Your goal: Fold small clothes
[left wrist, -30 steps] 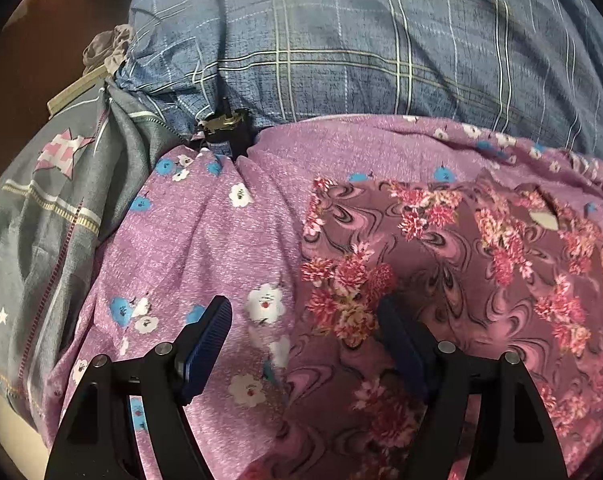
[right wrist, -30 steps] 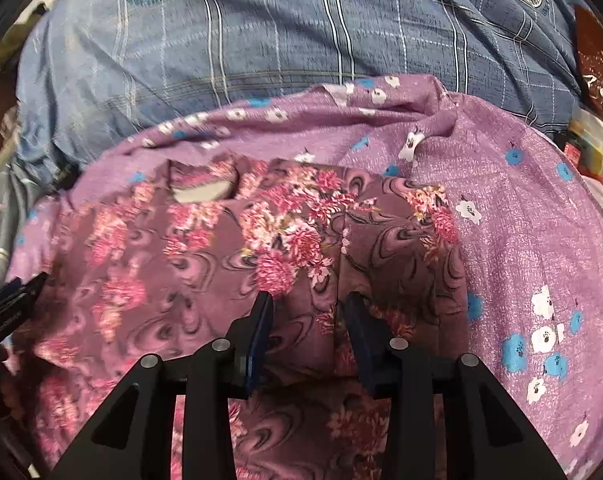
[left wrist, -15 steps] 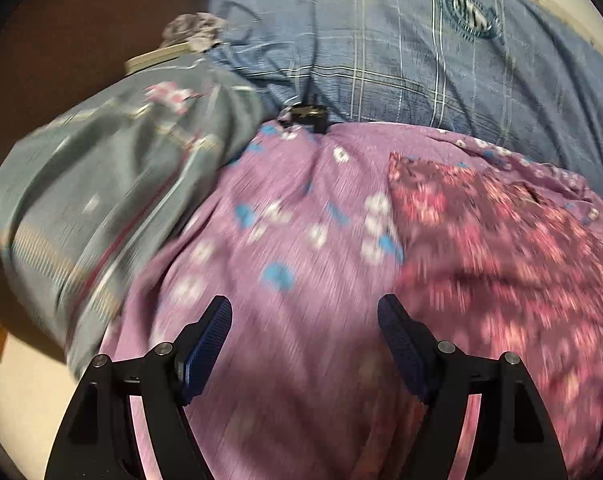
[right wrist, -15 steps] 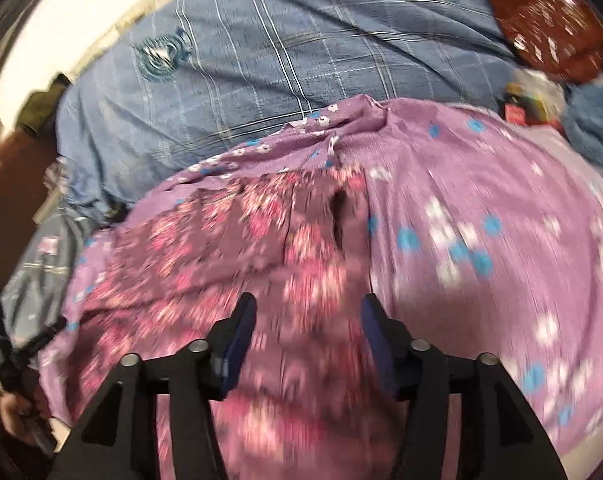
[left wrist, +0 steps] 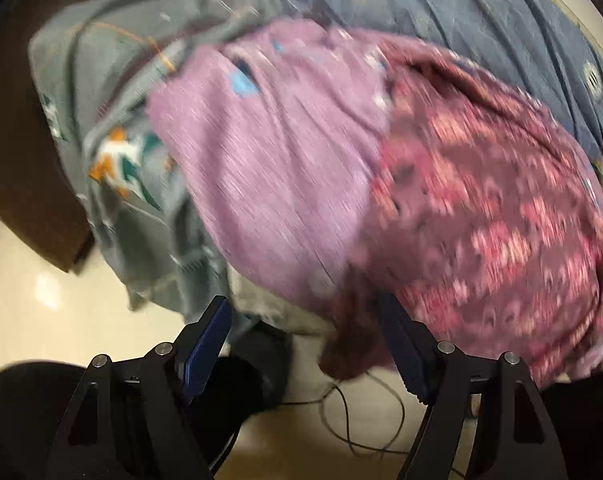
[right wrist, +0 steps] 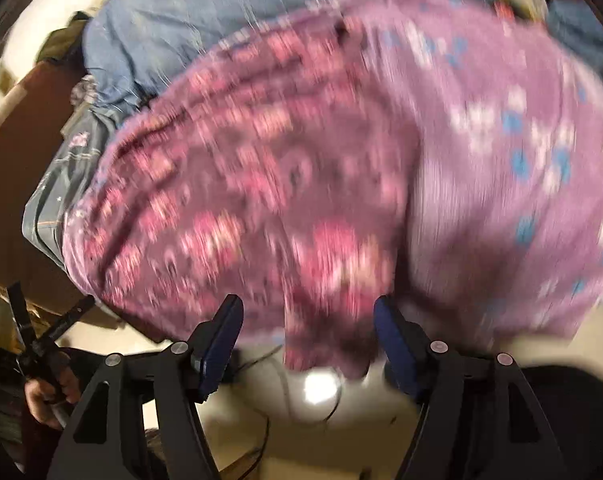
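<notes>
Left wrist view: the left gripper (left wrist: 305, 344) stands with jaws wide apart and nothing clamped. Just past its right finger, a corner of the maroon floral-print cloth garment (left wrist: 501, 216) hangs over the bed's near edge. The garment lies on a lilac bedspread with blue and white flowers (left wrist: 269, 160), beside a grey printed fabric (left wrist: 113, 92). A second ago this gripper sat over the garment on the bed; now it is back at the edge, with cream floor (left wrist: 41, 320) and thin black cables (left wrist: 365, 400) below.

Right wrist view: the right gripper (right wrist: 309, 344) has its jaws opening. The garment's drooping hem hangs between the fingers, apparently unpinched, though blur makes this uncertain. Earlier those jaws were narrower around a fold. A hand (right wrist: 47, 396) shows lower left.
</notes>
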The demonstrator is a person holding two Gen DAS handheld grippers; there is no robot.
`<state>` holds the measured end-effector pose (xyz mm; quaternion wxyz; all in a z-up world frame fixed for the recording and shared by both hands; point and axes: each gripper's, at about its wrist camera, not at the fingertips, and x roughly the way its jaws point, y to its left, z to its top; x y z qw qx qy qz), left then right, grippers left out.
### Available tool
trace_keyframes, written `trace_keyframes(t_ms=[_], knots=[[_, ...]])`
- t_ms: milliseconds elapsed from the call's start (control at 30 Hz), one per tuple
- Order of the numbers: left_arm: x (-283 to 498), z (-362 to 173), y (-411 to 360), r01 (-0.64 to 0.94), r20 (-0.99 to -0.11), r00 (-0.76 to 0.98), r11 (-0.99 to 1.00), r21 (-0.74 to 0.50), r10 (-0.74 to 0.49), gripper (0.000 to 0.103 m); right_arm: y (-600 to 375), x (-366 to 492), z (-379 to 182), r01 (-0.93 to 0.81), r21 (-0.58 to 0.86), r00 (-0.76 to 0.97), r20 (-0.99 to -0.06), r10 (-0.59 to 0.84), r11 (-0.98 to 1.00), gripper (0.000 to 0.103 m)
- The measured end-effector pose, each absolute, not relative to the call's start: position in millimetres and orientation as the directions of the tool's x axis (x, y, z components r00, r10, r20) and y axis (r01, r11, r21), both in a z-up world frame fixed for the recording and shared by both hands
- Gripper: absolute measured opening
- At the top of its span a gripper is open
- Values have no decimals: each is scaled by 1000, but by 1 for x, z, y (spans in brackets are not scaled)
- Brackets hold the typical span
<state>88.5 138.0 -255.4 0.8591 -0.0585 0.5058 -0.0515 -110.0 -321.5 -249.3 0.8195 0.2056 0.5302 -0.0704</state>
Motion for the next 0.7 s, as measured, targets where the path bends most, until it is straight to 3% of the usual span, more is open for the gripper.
trace_keyframes(t_ms=[200, 400, 467, 533, 567, 600, 667, 700], knots=[[99, -272, 124, 71, -879, 465, 994, -82, -106, 75, -320, -118, -299, 445, 169, 317, -948, 23, 879, 70], [118, -290, 120, 71, -884, 443, 989, -132, -150, 70, -323, -112, -318, 489, 154, 312, -950, -8, 858, 70], [118, -290, 118, 98, -877, 441, 982, -163, -189, 54, -318, -106, -319, 470, 148, 328, -944, -17, 870, 70], [120, -293, 115, 136, -873, 421, 968, -208, -247, 22, -316, -101, -323, 467, 138, 331, -943, -27, 874, 71], [121, -294, 111, 150, -870, 414, 963, -224, -267, 16, -316, -100, -325, 466, 158, 339, -941, -11, 871, 70], [120, -293, 110, 164, -865, 414, 958, -234, -282, 11, -318, -102, -327, 463, 190, 355, -935, 16, 866, 67], [119, -291, 111, 186, -854, 418, 950, -252, -309, 6, -324, -107, -328, 459, 252, 370, -926, 74, 852, 40], [118, -290, 114, 191, -843, 416, 939, -285, -340, 5, -325, -110, -327, 457, 251, 363, -928, 79, 853, 14]])
